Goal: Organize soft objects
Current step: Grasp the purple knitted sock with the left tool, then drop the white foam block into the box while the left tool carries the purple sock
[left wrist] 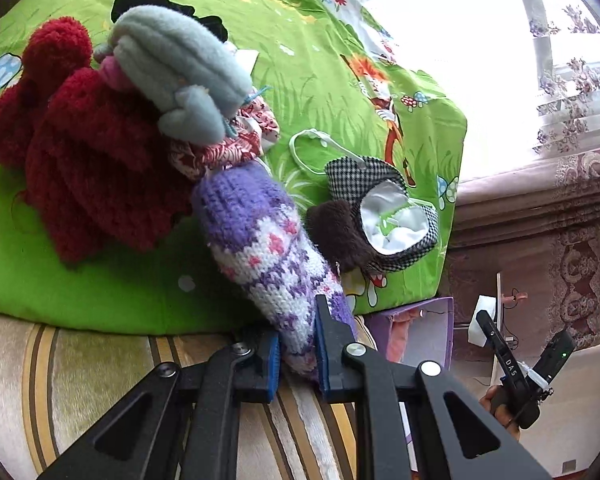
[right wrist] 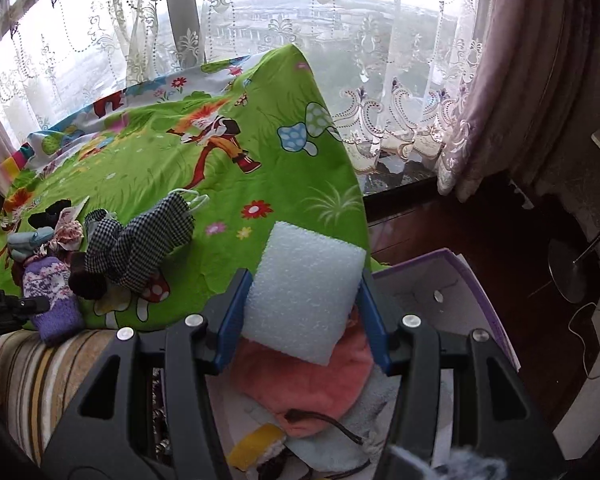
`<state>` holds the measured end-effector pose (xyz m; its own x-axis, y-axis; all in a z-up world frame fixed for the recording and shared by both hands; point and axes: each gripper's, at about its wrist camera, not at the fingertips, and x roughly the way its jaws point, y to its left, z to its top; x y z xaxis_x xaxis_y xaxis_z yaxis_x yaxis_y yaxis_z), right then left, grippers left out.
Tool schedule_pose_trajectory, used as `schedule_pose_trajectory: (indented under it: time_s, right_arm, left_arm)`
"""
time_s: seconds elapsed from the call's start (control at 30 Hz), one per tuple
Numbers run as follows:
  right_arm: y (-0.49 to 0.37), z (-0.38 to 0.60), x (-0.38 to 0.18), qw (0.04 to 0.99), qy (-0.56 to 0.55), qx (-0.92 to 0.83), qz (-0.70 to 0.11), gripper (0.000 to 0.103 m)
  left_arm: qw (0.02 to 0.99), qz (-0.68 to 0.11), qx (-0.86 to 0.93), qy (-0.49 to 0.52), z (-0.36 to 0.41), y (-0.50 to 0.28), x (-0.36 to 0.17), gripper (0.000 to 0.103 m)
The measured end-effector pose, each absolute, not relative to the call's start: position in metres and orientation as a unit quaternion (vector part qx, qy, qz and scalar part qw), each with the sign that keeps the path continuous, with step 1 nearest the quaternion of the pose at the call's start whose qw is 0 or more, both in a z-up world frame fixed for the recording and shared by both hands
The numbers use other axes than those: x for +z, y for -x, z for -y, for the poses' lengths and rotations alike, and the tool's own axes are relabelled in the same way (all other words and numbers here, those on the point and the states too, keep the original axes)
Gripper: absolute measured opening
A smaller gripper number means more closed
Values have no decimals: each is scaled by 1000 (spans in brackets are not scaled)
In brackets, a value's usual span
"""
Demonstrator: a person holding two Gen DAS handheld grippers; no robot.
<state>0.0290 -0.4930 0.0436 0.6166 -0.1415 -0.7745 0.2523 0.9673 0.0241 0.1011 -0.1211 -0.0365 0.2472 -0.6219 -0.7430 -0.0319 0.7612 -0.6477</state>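
In the left view we see the left gripper (left wrist: 296, 354), jaws clamped on the purple sock (left wrist: 260, 240) at the quilt (left wrist: 100, 292) edge. Only the right view shows the right gripper (right wrist: 302, 308) grasping a foam block (right wrist: 304, 296) above the box (right wrist: 460, 280).

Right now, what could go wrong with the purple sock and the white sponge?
The left gripper pinches only the end of the purple knitted sock, which leans against the pile by the red knitted hat; pulling might drag those along. The right gripper holds the white foam block over the purple box; released early, it might bounce out.
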Motion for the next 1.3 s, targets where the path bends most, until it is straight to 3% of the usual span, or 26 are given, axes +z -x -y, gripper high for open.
schedule_pose_trajectory:
  time_s: [0.83, 1.3]
  right_arm:
    - [37, 531, 37, 888, -74, -150, -428, 57]
    - [83, 583, 0, 859, -113, -190, -461, 58]
  left_arm:
    - [766, -541, -240, 251, 140, -54, 10, 15]
    - [754, -548, -309, 190, 219, -33, 30, 15]
